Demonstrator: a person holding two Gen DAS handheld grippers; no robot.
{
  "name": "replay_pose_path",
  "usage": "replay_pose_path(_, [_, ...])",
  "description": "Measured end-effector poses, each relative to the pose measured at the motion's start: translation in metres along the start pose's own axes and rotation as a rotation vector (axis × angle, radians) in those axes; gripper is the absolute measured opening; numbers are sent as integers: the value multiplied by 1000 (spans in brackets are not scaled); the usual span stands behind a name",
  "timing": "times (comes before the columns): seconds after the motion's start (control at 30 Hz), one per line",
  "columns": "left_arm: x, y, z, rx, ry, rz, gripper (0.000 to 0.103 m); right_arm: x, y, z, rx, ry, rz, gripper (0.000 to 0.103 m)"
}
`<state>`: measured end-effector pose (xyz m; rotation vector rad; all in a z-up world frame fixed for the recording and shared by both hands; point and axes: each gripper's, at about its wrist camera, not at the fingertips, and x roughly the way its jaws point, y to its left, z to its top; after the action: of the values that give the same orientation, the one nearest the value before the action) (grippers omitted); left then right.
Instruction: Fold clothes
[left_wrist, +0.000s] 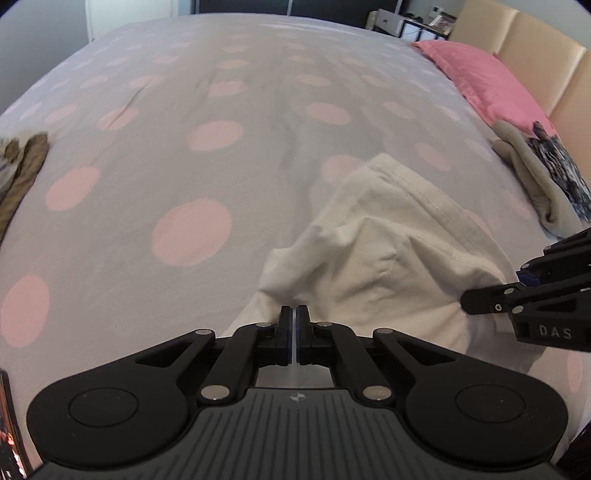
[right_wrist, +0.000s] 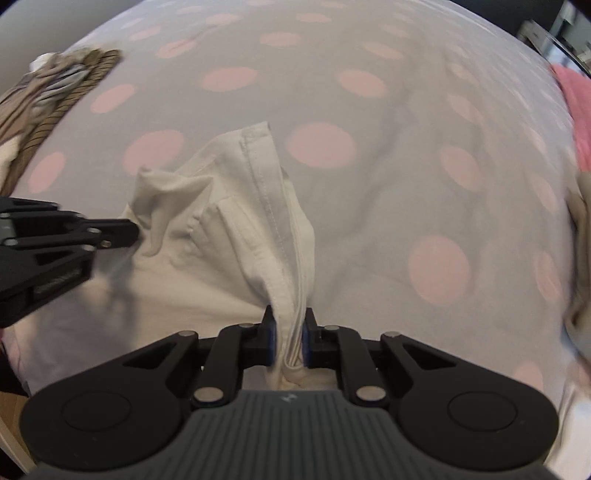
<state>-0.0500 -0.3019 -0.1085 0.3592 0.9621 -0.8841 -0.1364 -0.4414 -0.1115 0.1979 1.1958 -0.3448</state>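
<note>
A cream-white garment (left_wrist: 380, 254) lies bunched on the polka-dot bed cover (left_wrist: 192, 155). My left gripper (left_wrist: 294, 314) is shut at its near left edge, with a thin bit of the cloth between the pads. My right gripper (right_wrist: 288, 321) is shut on a thick folded hem of the same garment (right_wrist: 236, 236), which rises from the jaws toward the middle of the bed. The right gripper shows in the left wrist view (left_wrist: 480, 301) at the garment's right side. The left gripper shows in the right wrist view (right_wrist: 125, 230) at its left side.
A pile of brown and striped clothes (right_wrist: 55, 88) lies at the bed's left edge. A folded beige garment with a dark print (left_wrist: 543, 177) lies at the right, by a pink pillow (left_wrist: 484, 77) and a padded headboard (left_wrist: 535, 40).
</note>
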Motion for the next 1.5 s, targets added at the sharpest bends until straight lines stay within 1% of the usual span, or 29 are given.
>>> replay_pose_path(0.13, [-5, -16, -1, 71, 8, 28, 0, -3, -38, -22, 140, 42, -19, 13])
replay_pose_path(0.27, [-6, -19, -7, 90, 41, 75, 0, -12, -66, -47, 254, 49, -37, 13])
replay_pose_path(0.33, [-8, -18, -10, 87, 51, 94, 3, -17, -78, -57, 300, 51, -43, 13])
replay_pose_path(0.37, [-10, -17, -12, 84, 53, 100, 8, -17, -82, -61, 321, 56, -46, 13])
replay_pose_path(0.4, [-12, -16, -13, 81, 56, 104, 14, -18, -86, -66, 342, 60, -48, 13])
replay_pose_path(0.43, [-14, -15, -15, 77, 58, 110, 18, -18, -91, -70, 363, 65, -50, 13])
replay_pose_path(0.47, [-15, -13, -17, 73, 59, 117, 23, -17, -93, -73, 376, 71, -53, 13])
replay_pose_path(0.53, [-19, -10, -21, 61, 63, 132, 30, -13, -94, -76, 373, 77, -52, 13])
replay_pose_path(0.6, [-24, -4, -26, 37, 69, 145, 44, -8, -91, -75, 356, 82, -60, 13])
replay_pose_path(0.7, [-30, 8, -35, -10, 86, 149, 48, 0, -92, -74, 346, 98, -67, 14])
replay_pose_path(0.83, [-32, 32, -50, -133, 119, 68, 49, 4, -90, -72, 340, 112, -75, 14])
replay_pose_path(1.0, [-14, 48, -68, -261, 161, -38, 49, 6, -91, -72, 330, 118, -77, 15])
replay_pose_path(1.13, [-13, 41, -72, -239, 144, -32, 47, 11, -95, -70, 332, 121, -73, 15])
replay_pose_path(1.17, [-13, 39, -72, -232, 141, -35, 43, 12, -95, -70, 332, 124, -73, 15])
replay_pose_path(1.2, [-13, 36, -72, -227, 136, -41, 36, 13, -96, -70, 332, 126, -73, 15])
replay_pose_path(1.33, [-12, 28, -72, -211, 119, -63, 24, 17, -96, -69, 329, 131, -73, 16])
replay_pose_path(1.37, [-12, 28, -72, -215, 119, -69, 18, 17, -98, -69, 333, 128, -67, 17])
replay_pose_path(1.4, [-12, 29, -71, -221, 121, -77, 17, 18, -100, -70, 337, 125, -61, 17])
replay_pose_path(1.47, [-12, 30, -70, -233, 126, -81, 17, 19, -104, -70, 345, 119, -49, 19])
replay_pose_path(1.5, [-12, 31, -70, -240, 128, -80, 17, 19, -105, -70, 349, 116, -43, 23])
